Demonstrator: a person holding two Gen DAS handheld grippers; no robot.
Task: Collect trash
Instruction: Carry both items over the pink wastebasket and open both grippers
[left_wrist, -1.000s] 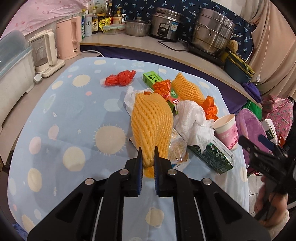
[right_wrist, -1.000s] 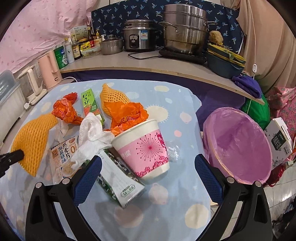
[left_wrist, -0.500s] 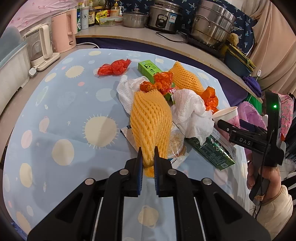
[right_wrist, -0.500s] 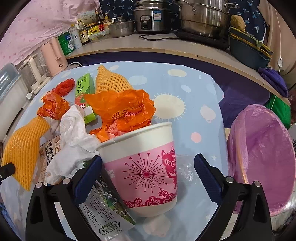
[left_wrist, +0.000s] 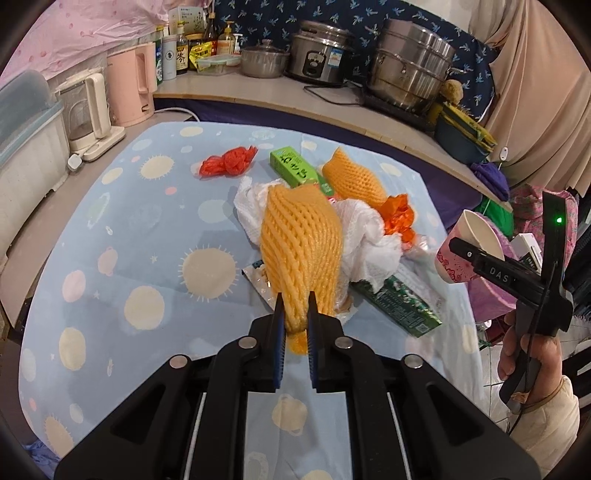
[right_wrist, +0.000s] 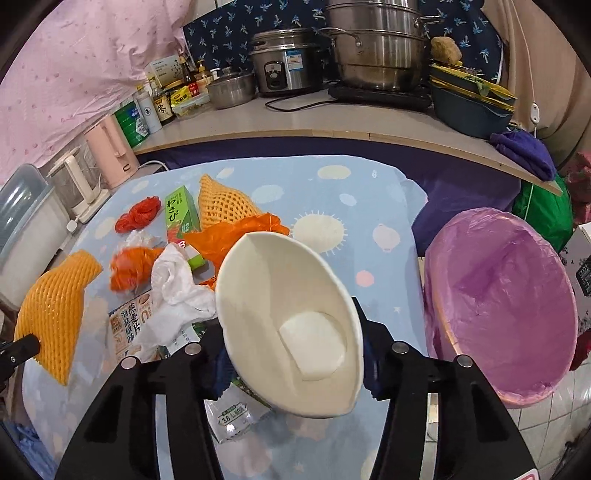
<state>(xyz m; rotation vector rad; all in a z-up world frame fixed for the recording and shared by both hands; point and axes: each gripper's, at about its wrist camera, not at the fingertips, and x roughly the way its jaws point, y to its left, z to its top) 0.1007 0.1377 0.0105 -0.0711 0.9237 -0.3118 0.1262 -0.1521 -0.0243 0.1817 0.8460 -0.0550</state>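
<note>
My left gripper (left_wrist: 294, 314) is shut on the near end of an orange foam fruit net (left_wrist: 300, 243), which also shows at the left of the right wrist view (right_wrist: 51, 306). My right gripper (right_wrist: 295, 354) is shut on a pink-and-white paper cup (right_wrist: 291, 325), squeezed oval and tipped toward the camera; it also shows in the left wrist view (left_wrist: 465, 247), held beyond the table's right edge. A bin with a pink liner (right_wrist: 498, 295) stands on the floor to the right.
On the sun-print tablecloth (left_wrist: 140, 236) lie white tissue (left_wrist: 369, 240), a second foam net (left_wrist: 354, 177), a green box (left_wrist: 295, 166), orange bags (left_wrist: 399, 214), a red bag (left_wrist: 229, 166) and a green carton (left_wrist: 399, 299). Kettles and pots line the counter behind.
My right gripper closed on the paper cup, crushed it oval, and lifted it off the table toward the right. My left gripper kept its hold on the foam net.
</note>
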